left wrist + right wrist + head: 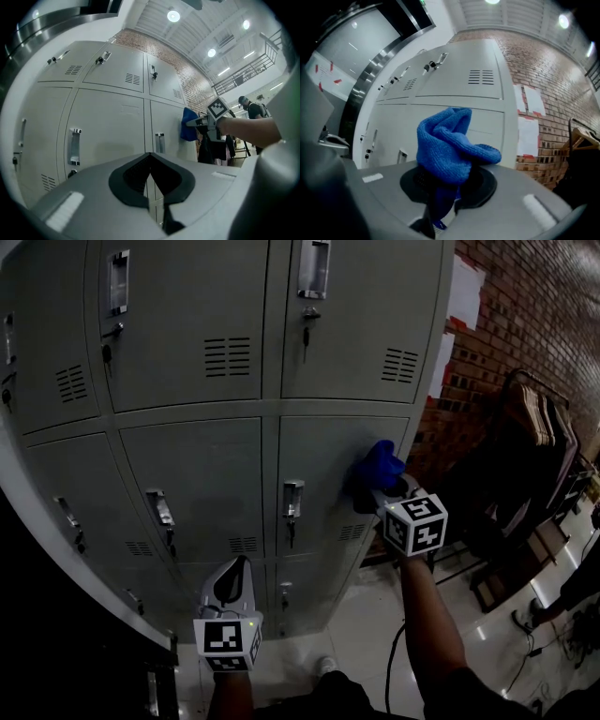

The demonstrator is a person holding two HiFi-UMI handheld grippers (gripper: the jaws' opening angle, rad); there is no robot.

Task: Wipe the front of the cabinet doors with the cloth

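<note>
A grey bank of locker cabinet doors fills the head view. My right gripper is shut on a bunched blue cloth, which sits against the right-hand door of the middle row. In the right gripper view the cloth bulges up between the jaws, with the doors just beyond. My left gripper hangs lower, in front of the bottom doors, its jaws closed with nothing between them. The left gripper view shows the doors and, further right, the cloth.
A brick wall with white papers stands right of the lockers. A rack of hanging clothes is near it. Glossy floor lies below. A person stands in the distance in the left gripper view.
</note>
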